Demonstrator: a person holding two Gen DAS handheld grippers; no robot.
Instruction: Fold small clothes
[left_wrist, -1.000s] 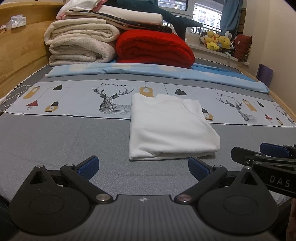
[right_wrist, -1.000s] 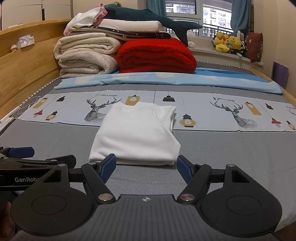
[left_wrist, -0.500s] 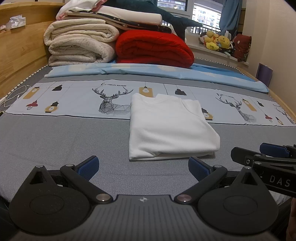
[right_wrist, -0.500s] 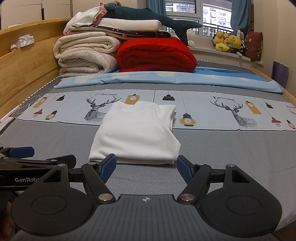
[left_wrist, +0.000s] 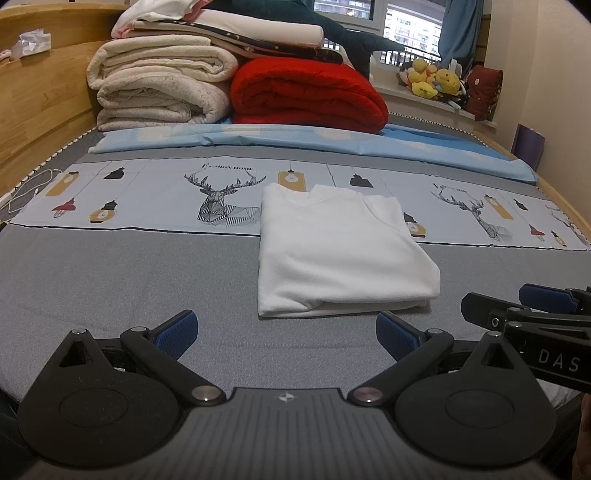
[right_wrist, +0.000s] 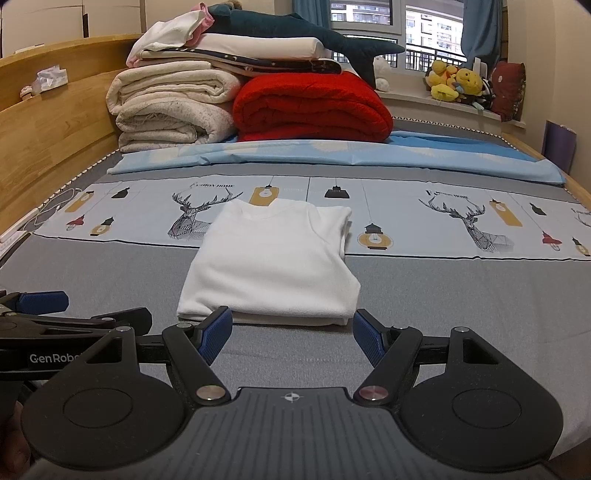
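A small white garment (left_wrist: 340, 251) lies folded in a flat rectangle on the bed, neckline at the far end; it also shows in the right wrist view (right_wrist: 273, 262). My left gripper (left_wrist: 286, 334) is open and empty, just short of the garment's near edge. My right gripper (right_wrist: 291, 334) is open and empty, right in front of the garment's near edge. Each gripper shows from the side in the other's view: the right gripper's fingers (left_wrist: 546, 299) and the left gripper's fingers (right_wrist: 44, 301).
A grey bed sheet (left_wrist: 110, 280) with a deer-print strip (left_wrist: 221, 195) and a blue sheet (left_wrist: 295, 136) behind it. Cream blankets (left_wrist: 159, 88) and a red blanket (left_wrist: 306, 96) are stacked at the back. Wooden headboard (left_wrist: 33, 99) on the left, plush toys (left_wrist: 436, 79) on the windowsill.
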